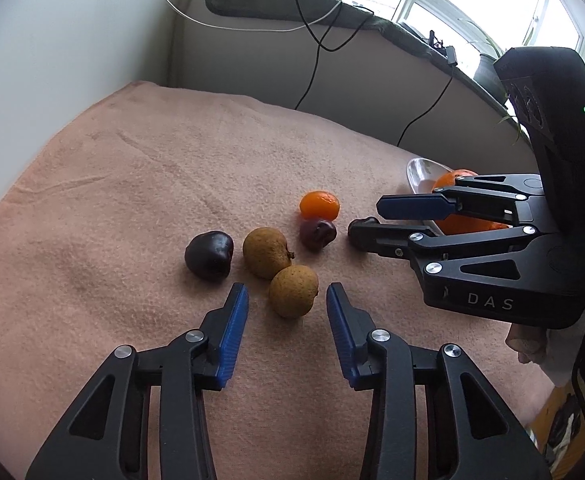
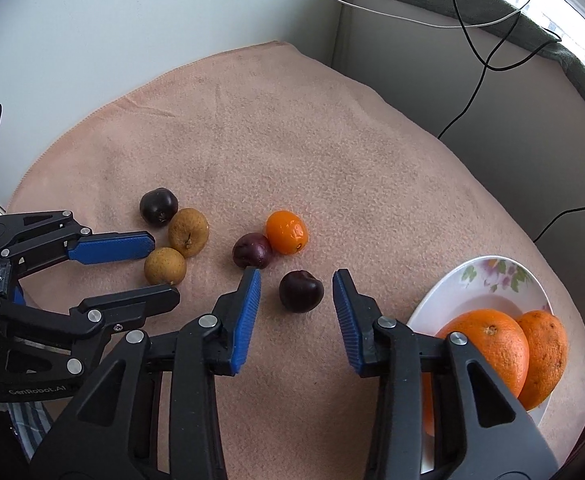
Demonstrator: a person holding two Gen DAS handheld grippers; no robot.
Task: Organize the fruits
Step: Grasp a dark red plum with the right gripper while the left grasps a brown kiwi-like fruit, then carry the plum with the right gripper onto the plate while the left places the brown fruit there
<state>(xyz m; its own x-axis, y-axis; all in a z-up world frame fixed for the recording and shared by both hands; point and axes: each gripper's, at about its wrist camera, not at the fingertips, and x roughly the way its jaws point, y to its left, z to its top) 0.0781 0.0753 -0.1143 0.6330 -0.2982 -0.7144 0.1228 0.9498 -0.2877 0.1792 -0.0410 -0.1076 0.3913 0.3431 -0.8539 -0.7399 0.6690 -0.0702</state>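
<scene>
Small fruits lie on a pink towel (image 1: pixel 132 168). My left gripper (image 1: pixel 287 292) is open around the near brown longan (image 1: pixel 293 290), which also shows in the right wrist view (image 2: pixel 165 266). A second longan (image 1: pixel 267 252) and a dark cherry (image 1: pixel 209 254) lie just beyond. My right gripper (image 2: pixel 296 277) is open around another dark cherry (image 2: pixel 301 291), not touching it. A third cherry (image 2: pixel 252 251) and a small orange kumquat (image 2: pixel 287 232) lie beyond it. In the left wrist view my right gripper (image 1: pixel 366 220) reaches in from the right.
A white flowered plate (image 2: pixel 488 276) at the right holds two big oranges (image 2: pixel 492 344). Walls stand behind the table, with hanging cables (image 1: pixel 312 76). The towel's edge drops off at the right.
</scene>
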